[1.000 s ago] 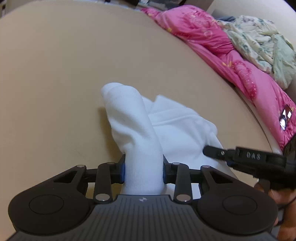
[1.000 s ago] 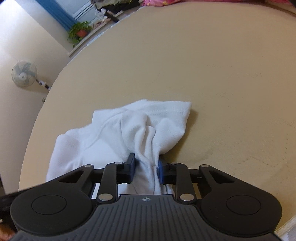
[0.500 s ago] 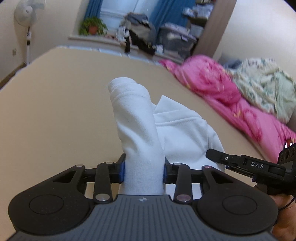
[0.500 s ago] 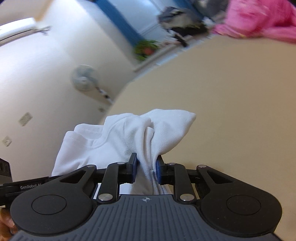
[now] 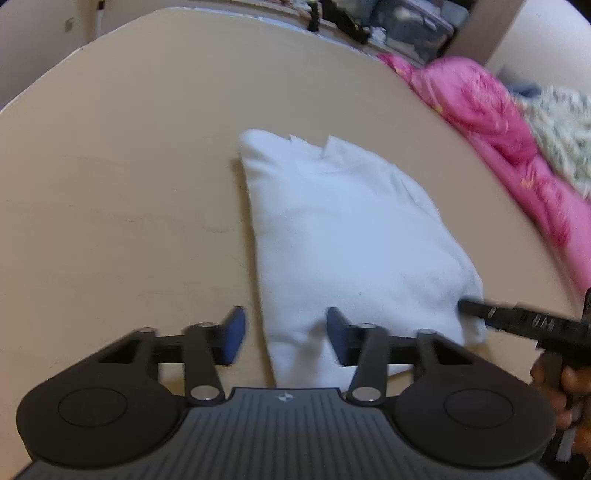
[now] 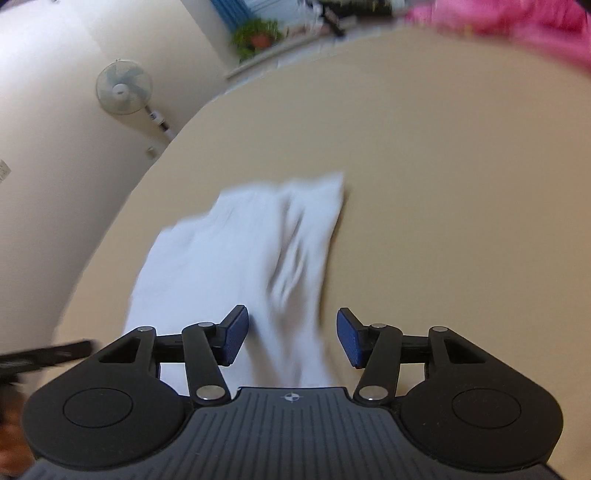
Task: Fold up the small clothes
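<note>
the white garment (image 5: 354, 236) lay folded and flat on the tan surface (image 5: 122, 192), its far edge toward twelve o'clock and its near edge running under both tools. in the left wrist view the left hand-held gripper (image 5: 284, 338) hung over the garment's near left corner with its jaws apart and closing; the cloth's left edge lay between them, but neither blue pad (image 5: 234, 334) pressed on it, so the cloth was released. the right hand-held gripper (image 5: 517, 319) reached in from three o'clock in that view, its dark tip at the garment's right near corner, with part of a hand (image 5: 565, 391) on its grip at four o'clock. in the right wrist view that same gripper's jaws stood apart and were opening; a wrinkled strip of the blurred cloth lay between them, closer to the left pad (image 6: 232, 338), with no pad visibly pinching it. a pink quilt (image 5: 491, 122) lay bunched along the surface's edge toward two o'clock in the left view, with a pale flowered blanket (image 5: 565, 129) beside it. in the right view a fan (image 6: 123, 88) on the wall stood at ten o'clock and a potted plant (image 6: 258, 35) at twelve o'clock, both well apart from the garment.
</note>
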Available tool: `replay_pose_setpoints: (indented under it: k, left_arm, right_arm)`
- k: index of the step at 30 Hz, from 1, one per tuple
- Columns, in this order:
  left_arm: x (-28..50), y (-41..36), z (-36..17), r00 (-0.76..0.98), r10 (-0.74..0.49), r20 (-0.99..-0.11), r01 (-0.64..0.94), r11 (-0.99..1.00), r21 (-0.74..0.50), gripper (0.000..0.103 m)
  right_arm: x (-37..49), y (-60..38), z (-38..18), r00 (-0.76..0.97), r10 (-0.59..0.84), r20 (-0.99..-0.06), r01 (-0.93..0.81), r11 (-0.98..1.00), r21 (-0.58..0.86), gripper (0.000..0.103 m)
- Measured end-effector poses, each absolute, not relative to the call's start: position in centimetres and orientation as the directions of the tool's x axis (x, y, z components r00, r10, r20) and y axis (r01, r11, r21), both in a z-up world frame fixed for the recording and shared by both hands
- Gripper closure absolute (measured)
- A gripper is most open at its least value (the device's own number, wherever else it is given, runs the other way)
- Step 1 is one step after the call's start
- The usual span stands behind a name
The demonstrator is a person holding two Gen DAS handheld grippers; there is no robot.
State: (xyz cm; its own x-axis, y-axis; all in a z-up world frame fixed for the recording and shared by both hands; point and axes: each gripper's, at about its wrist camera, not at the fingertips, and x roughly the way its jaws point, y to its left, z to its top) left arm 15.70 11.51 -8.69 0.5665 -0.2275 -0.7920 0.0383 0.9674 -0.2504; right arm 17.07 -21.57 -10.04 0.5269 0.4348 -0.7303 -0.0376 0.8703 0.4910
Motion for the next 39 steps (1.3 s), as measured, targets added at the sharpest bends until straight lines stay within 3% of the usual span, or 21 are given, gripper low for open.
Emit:
replay_pose_setpoints:
  k: [1, 3, 5, 9, 10, 13, 21, 24, 27, 30, 32, 34, 35, 36, 38, 39]
  left_arm:
    - [15.9, 10.7, -9.2, 0.561, -0.205, -0.802, 0.075, 0.977, -0.197, 0.073]
    - [16.0, 9.9, -10.4, 0.527, -0.172, -0.833, 0.132, 0.984, -0.119, 0.075]
    - [15.6, 10.2, -10.6, 0.523, -0.169, -0.835, 0.133, 0.984, -0.116, 0.075]
    - [15.2, 11.2, -10.4, 0.518, -0.18, -0.836, 0.12, 0.983, -0.138, 0.077]
    - [16.0, 10.6, -10.5, 0.517, -0.184, -0.836, 0.118, 0.983, -0.143, 0.082]
    - [15.9, 10.1, -10.4, 0.525, -0.176, -0.833, 0.137, 0.983, -0.121, 0.097]
    - [14.6, 12.2, -8.0, 0.565, -0.194, -0.802, 0.081, 0.98, -0.18, 0.103]
    - [15.0, 12.5, -9.4, 0.514, -0.09, -0.853, 0.049, 0.996, -0.075, 0.103]
    - [14.0, 11.9, -6.9, 0.653, -0.127, -0.747, 0.1, 0.992, -0.081, 0.103]
    - [13.4, 10.2, -6.2, 0.701, -0.197, -0.686, 0.165, 0.98, -0.113, 0.102]
    - [14.3, 8.5, -7.8, 0.657, -0.186, -0.731, 0.192, 0.978, -0.077, 0.1]
    - [15.5, 7.1, -10.7, 0.567, -0.114, -0.816, 0.203, 0.979, 0.005, 0.095]
    - [15.7, 6.7, -11.6, 0.551, -0.076, -0.831, 0.203, 0.978, 0.045, 0.093]
    - [15.2, 6.3, -11.5, 0.57, -0.054, -0.82, 0.204, 0.976, 0.078, 0.088]
    - [13.9, 5.8, -10.0, 0.62, -0.019, -0.784, 0.198, 0.971, 0.133, 0.079]
    - [12.9, 5.9, -9.1, 0.648, -0.02, -0.762, 0.184, 0.974, 0.131, 0.062]
  right_arm:
    - [17.0, -21.5, -11.0, 0.51, 0.404, -0.759, -0.02, 0.888, 0.46, 0.049]
    - [16.0, -22.2, -12.0, 0.531, 0.372, -0.761, 0.015, 0.894, 0.448, 0.056]
    - [15.3, -22.8, -11.9, 0.544, 0.382, -0.747, 0.038, 0.879, 0.476, 0.075]
    - [14.9, -22.3, -11.3, 0.55, 0.387, -0.74, 0.018, 0.881, 0.473, 0.084]
    - [15.0, -22.2, -11.1, 0.552, 0.388, -0.738, 0.012, 0.882, 0.472, 0.085]
    - [14.0, -21.9, -10.6, 0.558, 0.388, -0.734, 0.003, 0.883, 0.469, 0.088]
    - [13.1, -23.4, -7.5, 0.569, 0.494, -0.657, 0.027, 0.787, 0.616, 0.09]
    - [13.7, -22.8, -9.5, 0.461, 0.395, -0.795, 0.083, 0.872, 0.482, 0.087]
    - [13.4, -21.7, -8.9, 0.515, 0.316, -0.797, 0.027, 0.923, 0.384, 0.08]
    - [12.5, -21.5, -6.9, 0.65, 0.28, -0.706, 0.014, 0.925, 0.379, 0.08]
    - [12.8, -21.3, -6.8, 0.677, 0.308, -0.669, -0.013, 0.913, 0.408, 0.08]
    - [14.0, -20.6, -8.6, 0.623, 0.323, -0.713, -0.031, 0.92, 0.39, 0.08]
    - [14.6, -20.3, -9.7, 0.58, 0.27, -0.769, -0.018, 0.947, 0.32, 0.071]
    - [14.9, -20.2, -10.8, 0.54, 0.215, -0.814, 0.002, 0.967, 0.256, 0.061]
    - [14.4, -21.2, -10.4, 0.548, 0.204, -0.811, 0.063, 0.957, 0.284, 0.057]
    - [14.1, -21.2, -9.4, 0.56, 0.19, -0.807, 0.071, 0.959, 0.276, 0.057]
